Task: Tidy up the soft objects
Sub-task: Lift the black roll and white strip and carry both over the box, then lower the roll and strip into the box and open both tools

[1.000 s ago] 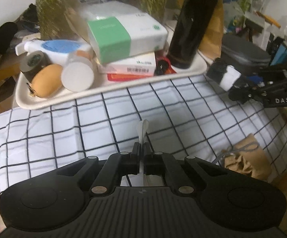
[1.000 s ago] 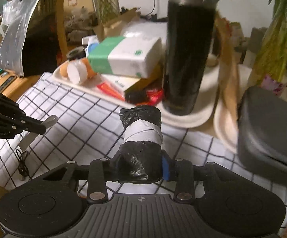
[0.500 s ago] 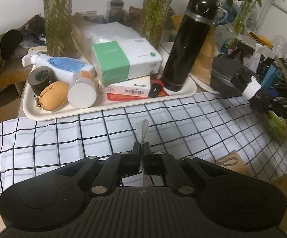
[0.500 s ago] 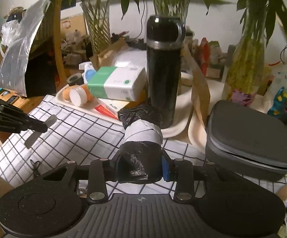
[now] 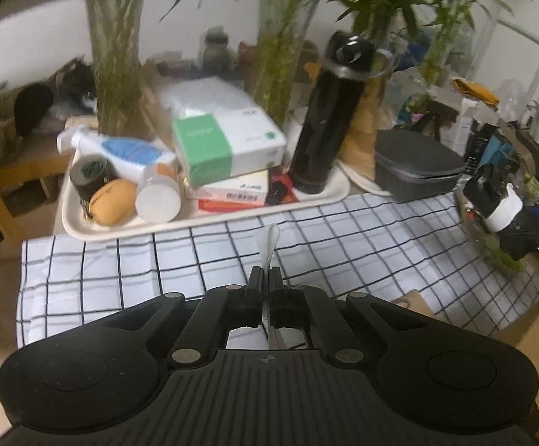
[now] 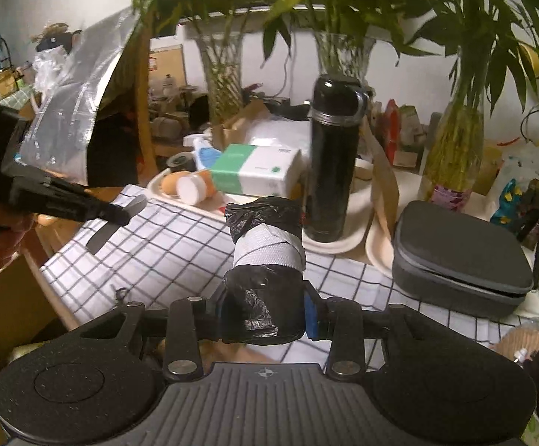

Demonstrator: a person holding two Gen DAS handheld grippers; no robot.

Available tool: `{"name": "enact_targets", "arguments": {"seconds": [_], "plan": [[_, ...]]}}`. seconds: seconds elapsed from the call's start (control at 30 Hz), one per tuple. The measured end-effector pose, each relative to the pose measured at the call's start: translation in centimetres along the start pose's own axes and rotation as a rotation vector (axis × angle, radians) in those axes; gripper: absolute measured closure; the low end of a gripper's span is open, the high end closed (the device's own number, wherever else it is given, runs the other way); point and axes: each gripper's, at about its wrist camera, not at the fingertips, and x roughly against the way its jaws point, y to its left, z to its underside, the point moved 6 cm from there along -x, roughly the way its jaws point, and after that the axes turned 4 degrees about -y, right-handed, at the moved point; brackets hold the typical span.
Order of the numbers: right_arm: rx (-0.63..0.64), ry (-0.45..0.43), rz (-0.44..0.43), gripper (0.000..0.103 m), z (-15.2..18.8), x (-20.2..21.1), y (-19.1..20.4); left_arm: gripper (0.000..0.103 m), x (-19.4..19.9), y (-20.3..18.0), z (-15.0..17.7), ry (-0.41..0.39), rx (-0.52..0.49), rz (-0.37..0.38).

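The right tool (image 6: 265, 312) is clamped on a roll of black plastic bags (image 6: 263, 256) bound with a pale band; the roll stands up out of the jaws and is carried clear above the checked cloth (image 6: 165, 249) that covers the worktop. The left tool (image 5: 265, 286) is pressed together on a thin white strip (image 5: 268, 245), which sticks out forward past the fingertips (what the strip is cannot be told from either view).

The step in hand is judged to be the carrying of both soft pieces to wherever they are to be put away. It is best done with the grip on the roll kept firm but not crushing, since the plastic is slippery and the band gives the only firm purchase. The roll should be held upright, so that it cannot slide out, and the strip should be kept from flapping against anything.

Seen from the left wrist, the roll in the right tool (image 5: 507, 219) hangs at the far right edge of the cloth, well apart from the strip. Beyond the cloth the cream tray (image 5: 83, 230) holds the green-and-white tissue pack (image 5: 228, 145), a spray bottle (image 5: 128, 152) and the tall black flask (image 6: 334, 163); a grey zip case (image 6: 459, 260) lies to the right of the tray. Glass vases with green stems (image 6: 451, 156) stand behind everything, so a wide swing there is thought risky.
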Motion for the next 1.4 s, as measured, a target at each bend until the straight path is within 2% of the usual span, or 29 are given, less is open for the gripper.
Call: {"name": "enact_targets", "arguments": {"seconds": [0.3,0.53,0.73,0.97,1.27,1.3,1.37,1.4], "plan": [[-0.018,-0.066,0.006,0.062,0.6,4.2,1.7,0.1,5.6,-3.4,-2.0,-0.084,-0.065,0.031],[-0.02,-0.101,-0.013,0.062,1.4,6.7,3.5,0.1,9.4,-6.3,-1.9,-0.112,-0.113,0.052],[-0.028,-0.086,-0.003,0.062,3.3,8.7,5.2,0.1,11.6,-8.3,-1.3,-0.117,-0.115,0.07],[-0.086,-0.047,0.068,0.062,4.3,11.4,6.9,0.1,12.9,-10.4,-0.1,-0.097,-0.11,0.106],[-0.137,0.014,0.145,0.06,6.1,12.8,8.6,0.1,14.0,-12.4,1.5,-0.073,-0.113,0.128],[-0.14,0.024,0.15,0.059,6.2,12.8,8.7,0.1,14.0,-12.6,1.7,-0.069,-0.112,0.132],[-0.136,0.013,0.145,0.045,6.1,13.4,9.1,0.1,14.3,-13.0,2.1,-0.064,-0.116,0.14],[-0.133,0.002,0.147,0.027,6.1,13.7,9.1,0.1,14.4,-13.2,2.3,-0.062,-0.118,0.142]]}}
